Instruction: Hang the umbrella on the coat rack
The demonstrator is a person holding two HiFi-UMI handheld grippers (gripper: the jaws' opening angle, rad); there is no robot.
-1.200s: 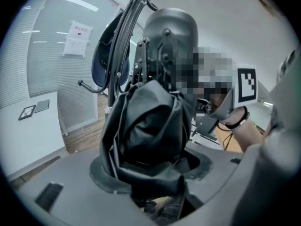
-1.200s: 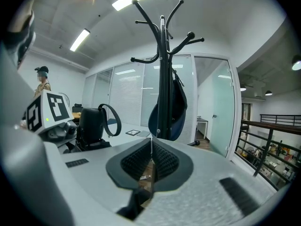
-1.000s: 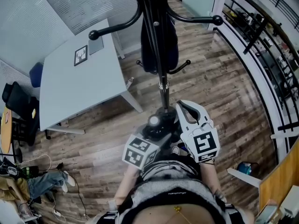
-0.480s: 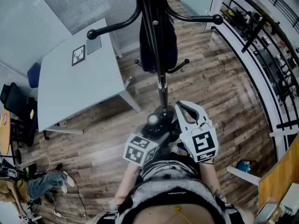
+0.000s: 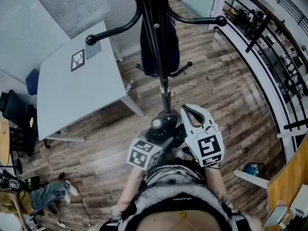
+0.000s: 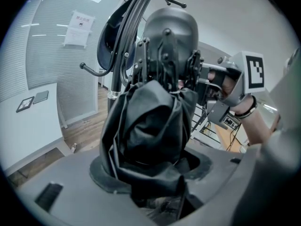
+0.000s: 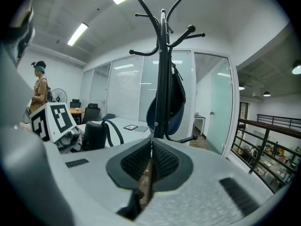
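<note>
Head view: the left gripper point(image 5: 151, 148) carries the folded black fabric umbrella point(image 5: 160, 128) near the foot of the black metal coat rack point(image 5: 161, 57). Left gripper view: its jaws clamp the umbrella's bundled cloth. Right gripper view: the right gripper point(image 7: 148, 173) is closed and empty. This looks like the approach; next, the umbrella probably needs raising to a hook point(image 7: 190, 31).

The umbrella point(image 6: 149, 121) is black and folded short, its fabric bunching in loose creases. It is sitting clamped in the left claw point(image 6: 155, 182), with its rounded grey end pointing toward 12 o'clock. The coat rack point(image 5: 164, 88) is standing upright near it at 12 o'clock, a black pole spreading curved arms with ball tips.
</note>
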